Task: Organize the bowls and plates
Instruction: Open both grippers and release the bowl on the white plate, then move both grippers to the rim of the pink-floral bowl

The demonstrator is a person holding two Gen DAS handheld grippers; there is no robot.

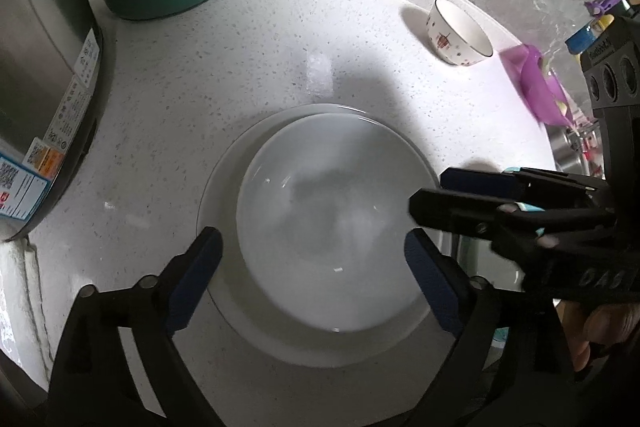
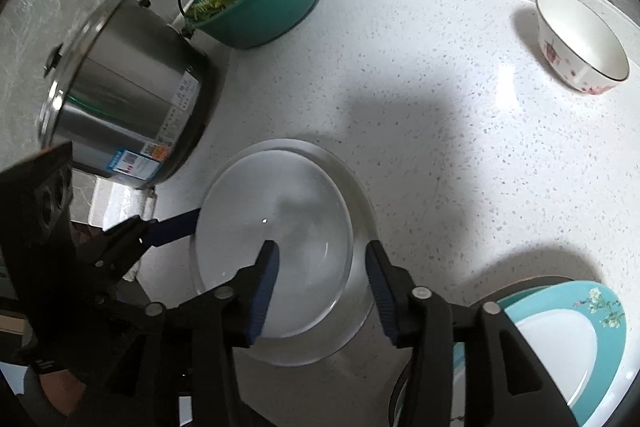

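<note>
Both tongs hang over the white plates with their jaws apart and nothing clamped. Left gripper [image 1: 312,255] stands wide at the bottom of its own view, its fingers on either side of the upper white plate [image 1: 332,223], not touching it as far as I can see. Right gripper [image 2: 322,263] is less wide; its fingers stand over the right rim of that plate. This plate sits inside a larger white plate [image 2: 360,203] on the speckled counter [image 2: 420,107]. A small patterned bowl [image 2: 580,43] stands well apart at upper right, a teal-rimmed plate [image 2: 600,339] lies at lower right.
</note>
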